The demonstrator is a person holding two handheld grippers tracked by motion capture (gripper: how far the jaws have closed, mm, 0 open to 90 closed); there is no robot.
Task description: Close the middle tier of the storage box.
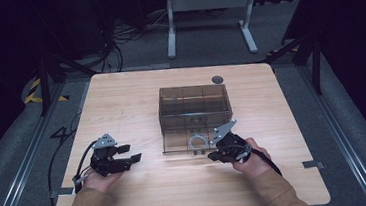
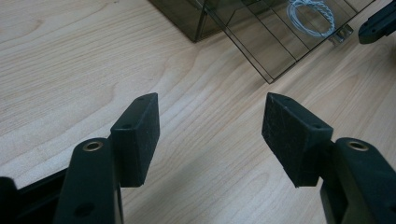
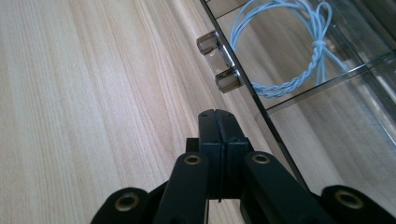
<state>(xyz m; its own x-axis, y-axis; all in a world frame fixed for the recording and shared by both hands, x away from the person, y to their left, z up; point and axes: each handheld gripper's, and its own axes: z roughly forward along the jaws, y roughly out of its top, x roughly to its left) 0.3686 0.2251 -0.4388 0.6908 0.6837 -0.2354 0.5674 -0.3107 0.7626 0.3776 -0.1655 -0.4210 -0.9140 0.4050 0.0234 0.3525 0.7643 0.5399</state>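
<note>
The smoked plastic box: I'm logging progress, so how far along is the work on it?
Done: the box's lid lies open on the table, a coiled cable lying on it. In hand: the shut right claw sits beside the lid's clasp. Left: the open left claw holds nothing.

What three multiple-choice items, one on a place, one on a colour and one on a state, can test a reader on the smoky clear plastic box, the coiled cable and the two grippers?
1. Where does the coiled thin cable lie?
A. on the bare wooden table
B. on the lid of the smoky transparent plastic box, which lies open and flat
C. between the jaws of the left gripper

2. What colour is the cable?
A. red
B. pale blue
C. black

3. How stand the jaws of the right gripper?
A. shut, with nothing between them
B. wide open
C. shut on the cable

Answers: 1 B, the coil rests on the flat divided panel next to the latch; 2 B, it looks pale blue in both gripper views; 3 A, the pads meet, with the cable apart from them.
</note>
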